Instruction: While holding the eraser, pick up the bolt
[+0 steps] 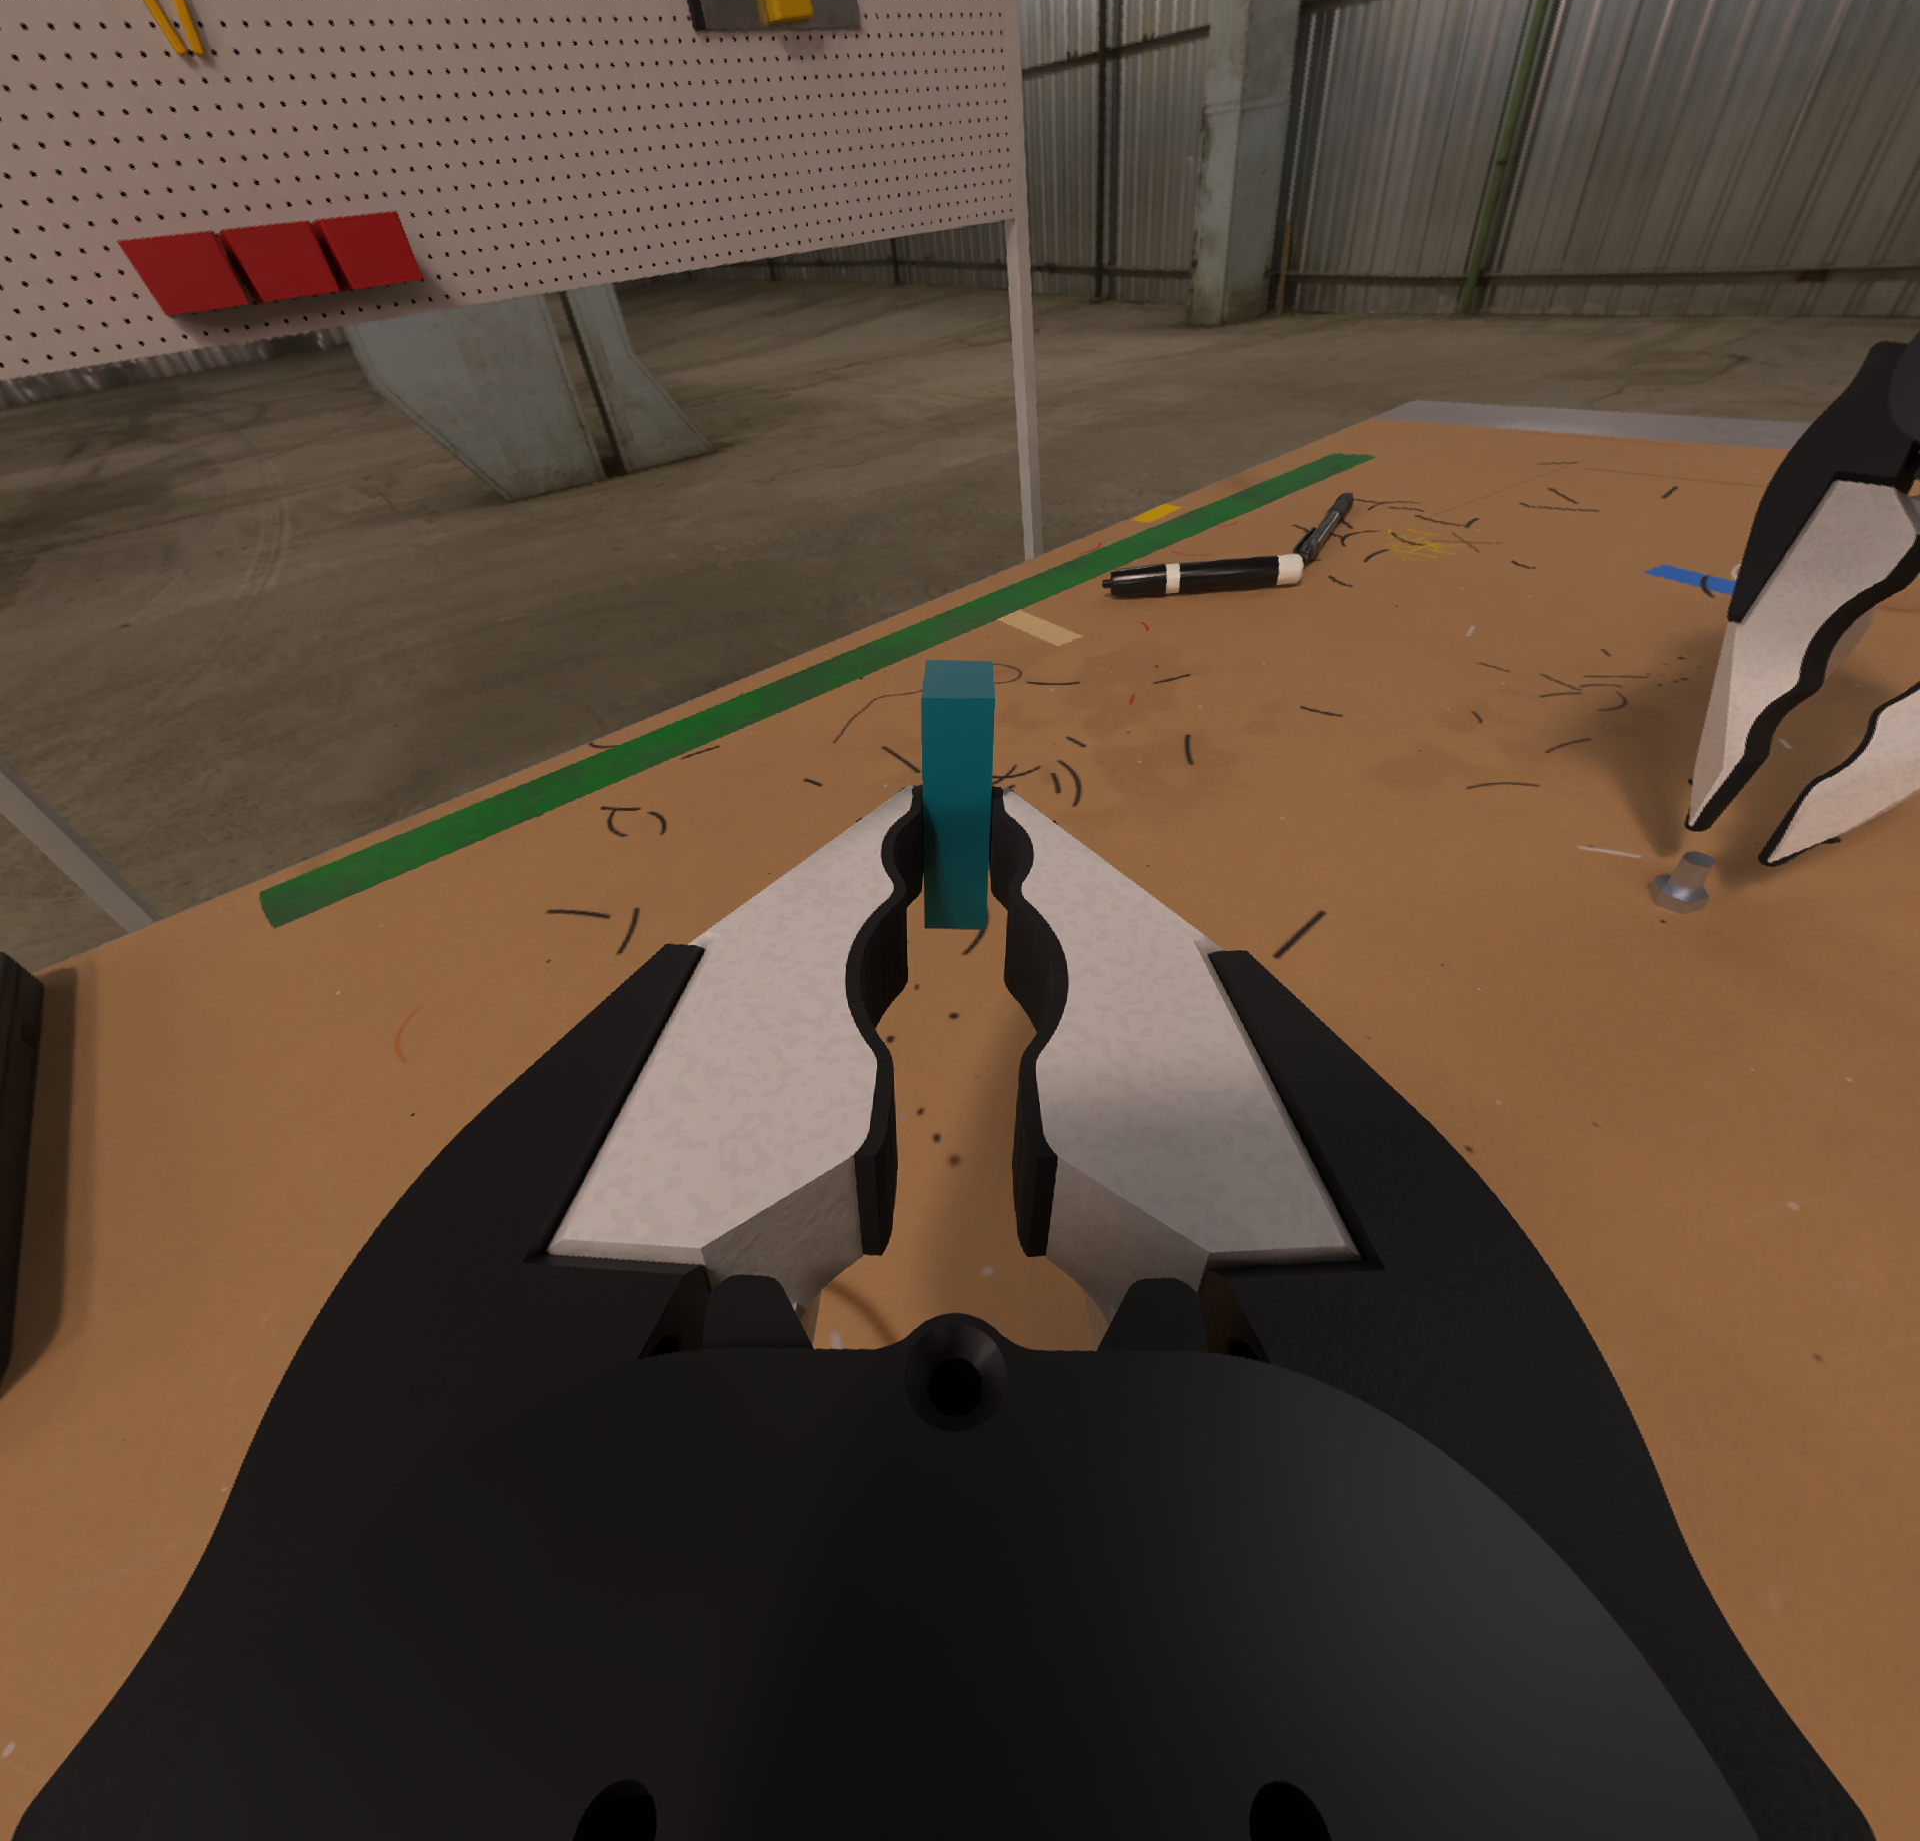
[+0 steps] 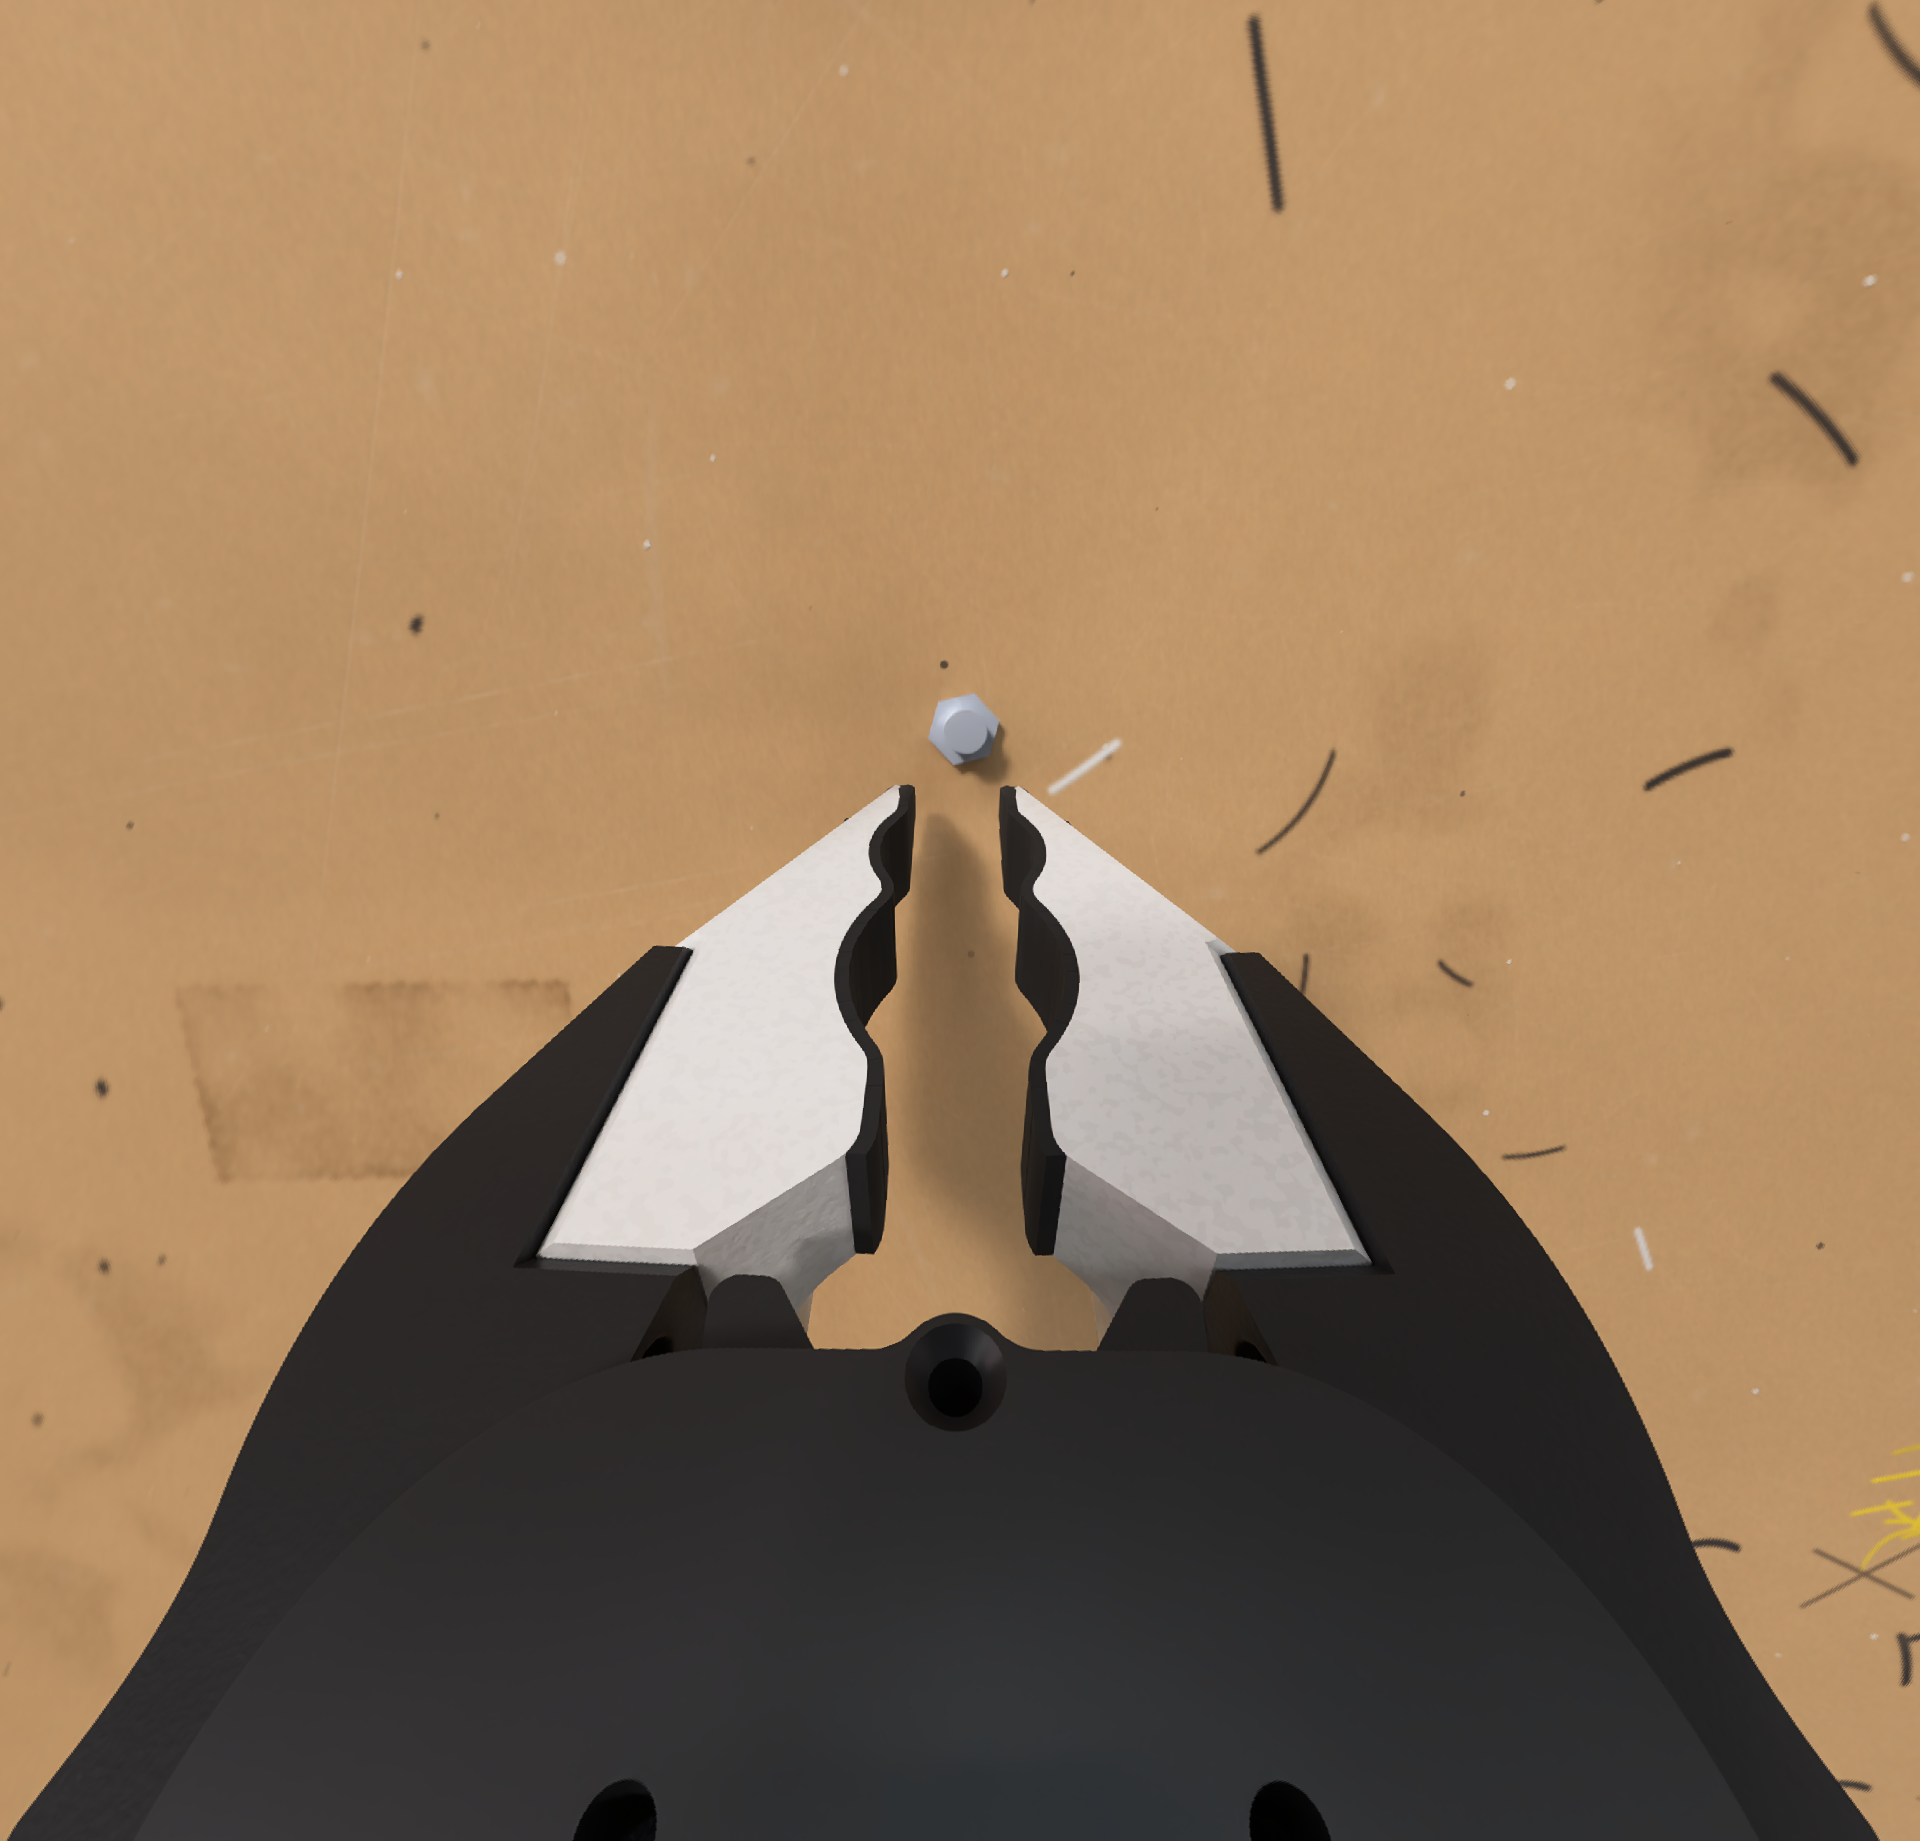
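The left hand-held gripper (image 1: 957, 804), black-bodied with white, wavy-edged fingers, is seen clamped on a teal rectangular block eraser (image 1: 957, 783); the eraser is held upright at the fingertips, its top rising above them, lifted clear of the brown, scuffed fibreboard surface (image 1: 1351, 1116).

The right hand-held gripper (image 2: 957, 789), of the same build, is pointed straight down at the surface (image 2: 520, 441), its jaws parted with nothing between them. A small silver hex-head metal bolt (image 2: 965, 730) is seen standing on its head, shank up, just beyond the fingertips, untouched and not yet between them. In the left wrist view the same bolt (image 1: 1683, 882) is found on the surface, well to the right of the eraser, with the right hand-held gripper (image 1: 1730, 841) poised just above it.

Beyond the eraser, a strip of green tape (image 1: 790, 695) is laid along the surface edge. Farther right of the eraser, two black markers (image 1: 1205, 577) are lying together. Behind the eraser, a white pegboard (image 1: 520, 129) carrying three red bins (image 1: 275, 262) is standing.
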You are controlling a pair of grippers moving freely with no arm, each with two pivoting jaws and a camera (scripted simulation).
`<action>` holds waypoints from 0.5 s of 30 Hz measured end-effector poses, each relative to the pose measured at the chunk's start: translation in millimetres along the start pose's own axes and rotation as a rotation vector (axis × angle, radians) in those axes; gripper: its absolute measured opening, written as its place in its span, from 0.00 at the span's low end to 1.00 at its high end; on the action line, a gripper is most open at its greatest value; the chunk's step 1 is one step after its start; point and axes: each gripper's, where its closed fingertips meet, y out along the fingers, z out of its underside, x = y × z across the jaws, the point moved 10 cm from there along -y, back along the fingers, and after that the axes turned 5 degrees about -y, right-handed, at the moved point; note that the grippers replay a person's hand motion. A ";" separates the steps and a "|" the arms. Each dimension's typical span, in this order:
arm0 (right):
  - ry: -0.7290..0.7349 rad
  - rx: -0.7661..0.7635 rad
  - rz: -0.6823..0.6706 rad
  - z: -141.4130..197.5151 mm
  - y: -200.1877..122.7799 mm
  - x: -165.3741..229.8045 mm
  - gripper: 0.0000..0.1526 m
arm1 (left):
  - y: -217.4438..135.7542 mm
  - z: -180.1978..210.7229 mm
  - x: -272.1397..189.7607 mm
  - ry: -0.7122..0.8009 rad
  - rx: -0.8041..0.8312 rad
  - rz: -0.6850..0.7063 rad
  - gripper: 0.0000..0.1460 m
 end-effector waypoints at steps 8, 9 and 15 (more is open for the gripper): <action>0.058 -0.040 0.010 -0.4 11.5 4.7 0.11 | 0.9 1.9 -3.8 0.022 0.012 0.008 0.07; 0.065 -0.041 0.012 -0.2 12.2 4.3 0.11 | 0.9 2.0 -3.9 0.025 0.013 0.007 0.07; 0.079 -0.076 0.040 3.7 9.0 7.3 0.19 | 0.5 2.3 -2.7 0.025 0.012 0.001 0.07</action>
